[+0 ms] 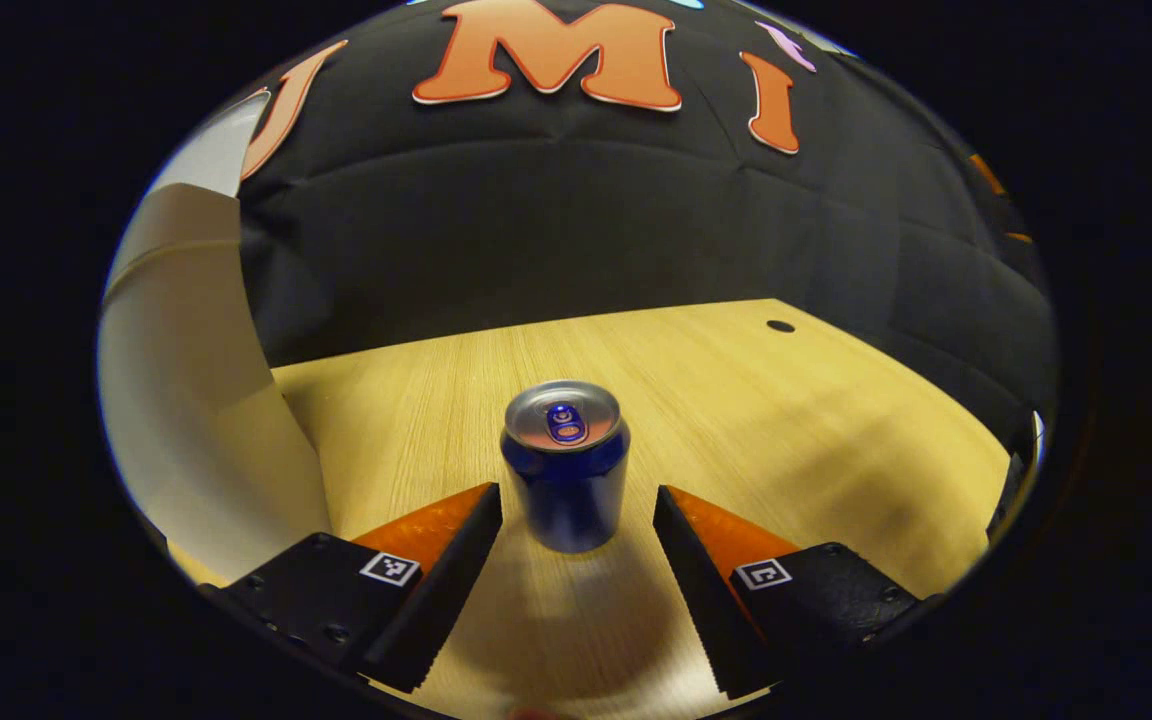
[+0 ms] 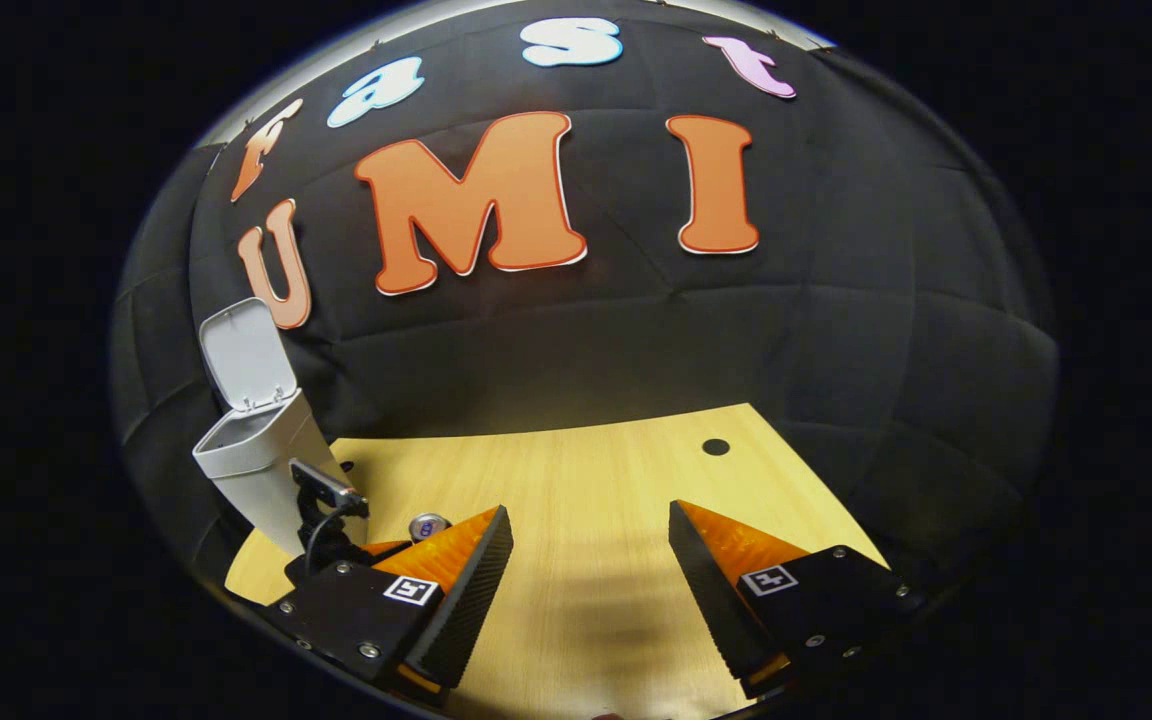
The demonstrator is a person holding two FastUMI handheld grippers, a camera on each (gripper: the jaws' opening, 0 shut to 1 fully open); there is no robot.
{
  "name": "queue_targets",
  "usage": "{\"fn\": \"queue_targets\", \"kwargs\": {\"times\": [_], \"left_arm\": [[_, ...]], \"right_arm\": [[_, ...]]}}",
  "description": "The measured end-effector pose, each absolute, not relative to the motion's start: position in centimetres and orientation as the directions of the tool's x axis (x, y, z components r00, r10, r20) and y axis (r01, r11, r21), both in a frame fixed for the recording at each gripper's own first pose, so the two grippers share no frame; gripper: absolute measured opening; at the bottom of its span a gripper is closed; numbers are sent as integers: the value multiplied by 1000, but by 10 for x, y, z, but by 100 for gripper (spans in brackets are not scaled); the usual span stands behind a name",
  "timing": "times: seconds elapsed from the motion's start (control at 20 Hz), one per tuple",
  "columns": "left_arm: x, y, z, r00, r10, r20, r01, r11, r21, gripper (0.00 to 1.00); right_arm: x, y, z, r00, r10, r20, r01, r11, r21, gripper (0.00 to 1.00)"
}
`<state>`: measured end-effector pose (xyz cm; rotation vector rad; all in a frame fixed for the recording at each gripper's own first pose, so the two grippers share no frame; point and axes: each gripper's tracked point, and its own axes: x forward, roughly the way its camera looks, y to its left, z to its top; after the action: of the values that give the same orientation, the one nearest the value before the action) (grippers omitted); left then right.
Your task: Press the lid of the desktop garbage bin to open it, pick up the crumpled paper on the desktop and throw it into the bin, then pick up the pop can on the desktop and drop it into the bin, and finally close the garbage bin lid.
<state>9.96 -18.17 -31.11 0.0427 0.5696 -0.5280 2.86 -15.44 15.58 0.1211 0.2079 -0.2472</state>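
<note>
Light wooden desktop (image 1: 756, 420), grain visible; small dark round hole (image 1: 780, 326) near far right corner.

Pop can (image 1: 566, 465) stands on desktop (image 1: 786, 430), right of bin (image 1: 196, 400).

Left gripper (image 1: 577, 505): jaws spread wide, fingers (image 1: 456, 560) pointing forward and angled down a bit, level with each other, neither one touching anything. Gap between tips pretty generous.

Right gripper (image 2: 591, 525): same deal, jaws wide apart, nothing clamped between them, both fingers (image 2: 461, 590) hovering low and tilted slightly downward.

In right gripper view, left gripper (image 2: 328, 525) pokes out just past right gripper's own left finger, lower left, seen from behind. Can't tell its jaw state from that angle.
</note>
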Motion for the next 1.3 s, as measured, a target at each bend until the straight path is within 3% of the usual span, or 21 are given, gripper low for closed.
{"fn": "queue_targets", "kwargs": {"times": [0.2,0.35,0.65,0.8,1.2,1.3], "left_arm": [[133,-203,-327,723,-466,-511,523,851,-35,98],[126,-202,-318,719,-467,-515,532,847,-25,82],[121,-152,-182,830,-452,-329,463,885,-47,78],[105,-88,-108,877,-380,-294,360,925,-122,78],[99,81,7,964,-115,-240,68,978,-197,78],[124,123,22,982,-31,-184,9,993,-119,77]], "right_arm": [[17,-165,151,930,-272,-246,300,950,84,94],[19,-159,149,931,-265,-251,296,951,91,94],[50,-128,150,960,-167,-225,192,977,92,94],[72,-112,154,974,-109,-199,134,984,114,94],[104,-89,165,987,-24,-157,50,986,162,94],[103,-83,172,991,-10,-137,34,983,178,94]]}}
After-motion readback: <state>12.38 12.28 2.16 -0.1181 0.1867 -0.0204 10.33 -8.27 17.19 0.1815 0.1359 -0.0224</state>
